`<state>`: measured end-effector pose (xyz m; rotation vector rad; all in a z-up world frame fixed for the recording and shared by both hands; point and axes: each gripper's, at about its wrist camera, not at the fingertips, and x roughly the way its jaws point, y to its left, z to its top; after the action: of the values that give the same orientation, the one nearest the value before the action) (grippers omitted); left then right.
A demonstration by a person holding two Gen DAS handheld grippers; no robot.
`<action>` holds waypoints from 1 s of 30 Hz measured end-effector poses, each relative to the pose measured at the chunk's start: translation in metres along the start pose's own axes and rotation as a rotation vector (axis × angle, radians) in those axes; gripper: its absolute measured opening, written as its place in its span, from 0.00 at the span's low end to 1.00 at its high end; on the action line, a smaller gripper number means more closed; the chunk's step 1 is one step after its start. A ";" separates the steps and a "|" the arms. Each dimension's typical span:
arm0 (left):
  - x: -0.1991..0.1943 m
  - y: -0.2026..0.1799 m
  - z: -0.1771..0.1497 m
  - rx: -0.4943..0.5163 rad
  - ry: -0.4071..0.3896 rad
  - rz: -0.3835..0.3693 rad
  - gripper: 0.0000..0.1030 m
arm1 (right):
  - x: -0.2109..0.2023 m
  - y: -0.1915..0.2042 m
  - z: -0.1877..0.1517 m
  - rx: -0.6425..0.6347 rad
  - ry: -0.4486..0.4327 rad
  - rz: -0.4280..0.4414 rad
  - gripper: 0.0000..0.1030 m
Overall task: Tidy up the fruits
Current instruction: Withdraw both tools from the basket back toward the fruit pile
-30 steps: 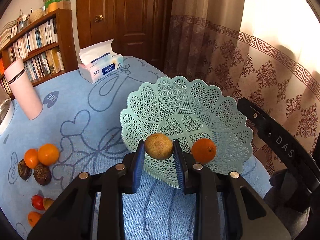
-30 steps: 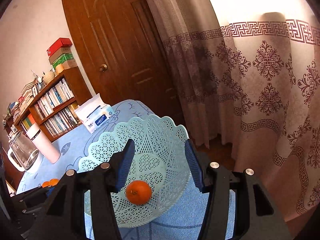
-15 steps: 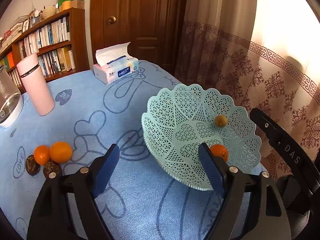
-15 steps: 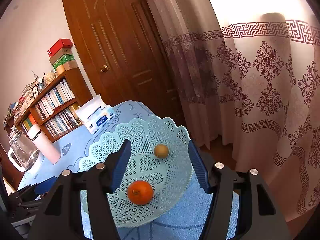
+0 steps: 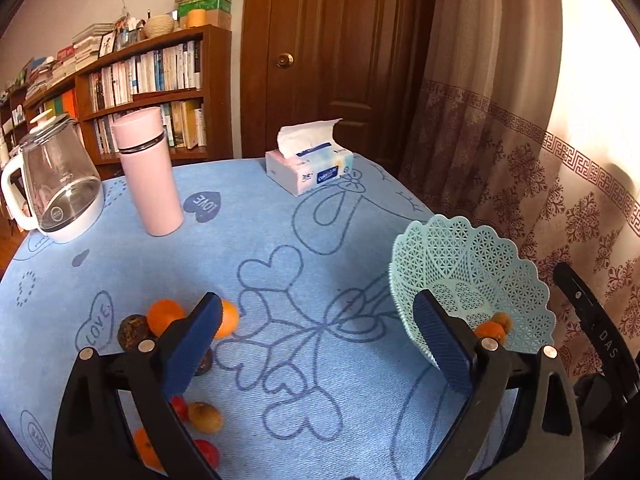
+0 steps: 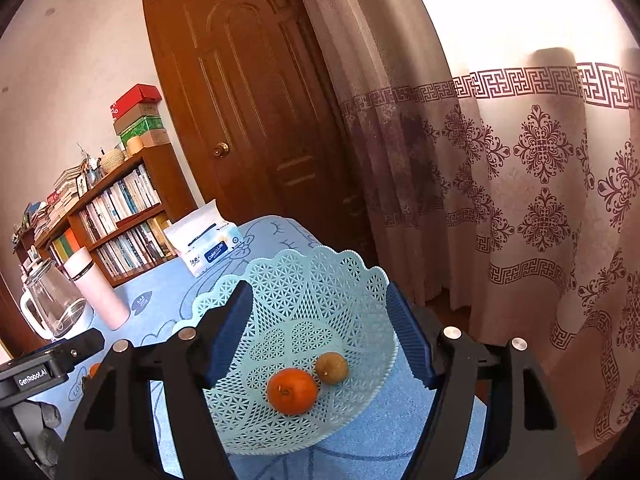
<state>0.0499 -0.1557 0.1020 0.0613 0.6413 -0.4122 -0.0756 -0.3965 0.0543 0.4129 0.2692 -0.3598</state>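
Blue tablecloth point(image 5: 280, 216), left tongs point(image 5: 320, 334) just opened empty, brown fruit point(image 6: 331, 367) now in basket point(image 6: 320, 276)

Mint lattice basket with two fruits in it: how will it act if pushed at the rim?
The basket is thin openwork plastic, so probably light and likely to slide on the tablecloth. Its flared rim may flex or tip it. The orange and brown fruit are round and loose, so they would likely roll.

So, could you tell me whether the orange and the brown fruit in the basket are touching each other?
Touching. In the right wrist view the orange and the brown fruit sit against each other in the basket, no gap between them.
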 end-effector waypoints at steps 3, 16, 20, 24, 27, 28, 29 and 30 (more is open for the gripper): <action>-0.006 0.018 0.002 -0.023 -0.011 0.031 0.92 | -0.003 0.005 -0.001 -0.026 -0.014 0.001 0.70; -0.023 0.102 -0.003 -0.141 -0.015 0.188 0.94 | -0.007 0.021 -0.005 -0.110 -0.040 0.013 0.75; -0.022 0.125 -0.008 -0.188 0.000 0.223 0.94 | -0.008 0.026 -0.008 -0.135 -0.047 0.014 0.75; -0.014 0.140 -0.015 -0.205 0.027 0.245 0.94 | -0.009 0.031 -0.010 -0.159 -0.050 0.019 0.75; -0.005 0.147 -0.020 -0.199 0.060 0.254 0.94 | -0.009 0.034 -0.011 -0.168 -0.047 0.020 0.75; -0.001 0.149 -0.022 -0.194 0.071 0.260 0.94 | -0.009 0.034 -0.011 -0.169 -0.046 0.021 0.75; 0.003 0.150 -0.024 -0.190 0.082 0.263 0.94 | -0.009 0.035 -0.012 -0.171 -0.046 0.021 0.75; 0.007 0.152 -0.026 -0.187 0.094 0.264 0.94 | -0.009 0.035 -0.012 -0.172 -0.046 0.021 0.75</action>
<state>0.1002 -0.0137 0.0660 -0.0126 0.7514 -0.0935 -0.0720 -0.3589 0.0585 0.2383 0.2489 -0.3222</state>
